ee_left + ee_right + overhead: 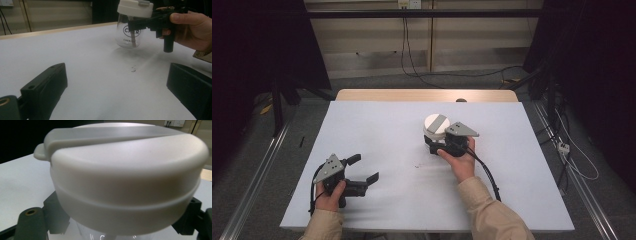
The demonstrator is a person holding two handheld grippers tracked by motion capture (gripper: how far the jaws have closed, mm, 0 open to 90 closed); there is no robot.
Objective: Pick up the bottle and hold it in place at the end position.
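Right claw [438,142] closed around a clear glass jar [129,35] just under its white lid [125,177]; jar stands right of centre on the white tabletop [377,125]. Dark lettering on the glass, a grey strip across the lid; contents can't be made out. Right hand [460,160] grips from behind. Left claw [364,169] spread wide, holding nothing, at the near left, jaws angled toward the right.

Dim, dark-edged room; soft shadows, close lid [125,182] slightly blurred.
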